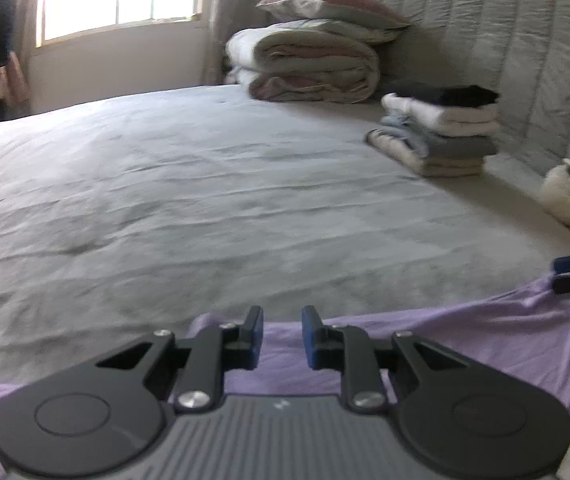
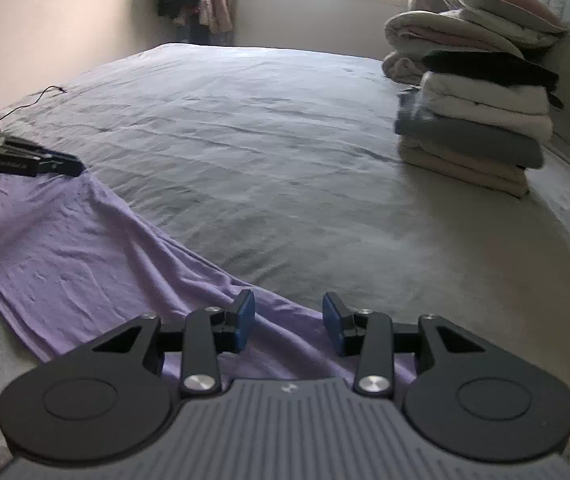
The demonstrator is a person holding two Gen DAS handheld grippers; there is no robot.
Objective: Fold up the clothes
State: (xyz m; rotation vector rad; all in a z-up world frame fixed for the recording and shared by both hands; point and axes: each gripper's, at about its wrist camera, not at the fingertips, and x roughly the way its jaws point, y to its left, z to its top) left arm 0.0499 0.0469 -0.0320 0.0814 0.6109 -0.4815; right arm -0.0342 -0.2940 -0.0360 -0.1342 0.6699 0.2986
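The left gripper and right gripper both hovered with fingers apart over the near edge of a purple garment, which lay spread along the front of the bed. Farther back, a stack of folded clothes sat near the headboard, with rolled bedding behind it.
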